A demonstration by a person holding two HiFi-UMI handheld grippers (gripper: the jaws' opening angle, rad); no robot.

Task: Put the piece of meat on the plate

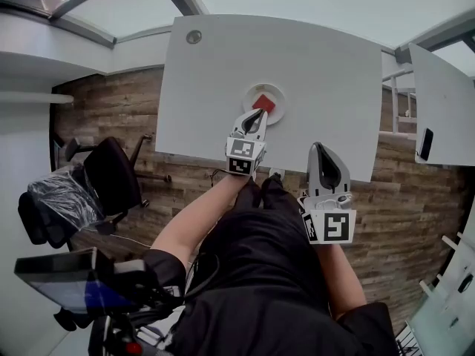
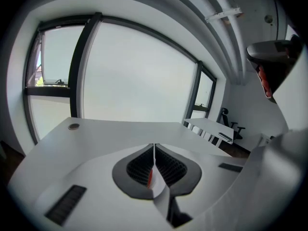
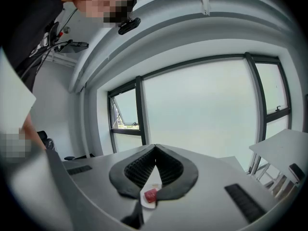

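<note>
Dark trousers (image 1: 252,273), white table (image 1: 312,73) bearing plate (image 1: 278,93), plank floor (image 1: 111,110), large windows (image 2: 134,76)

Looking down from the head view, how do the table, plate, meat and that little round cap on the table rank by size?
Largest to smallest:
1. table
2. plate
3. meat
4. cap, which looks only slightly smaller than the meat, so that last ranking is close.

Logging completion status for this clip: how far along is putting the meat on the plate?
Looks done: the piece of meat lies on the plate. In hand: nothing; the left claw is shut over the plate's near edge, and the right claw is shut and empty near the edge of the table. Left: likely nothing but pulling back.
</note>
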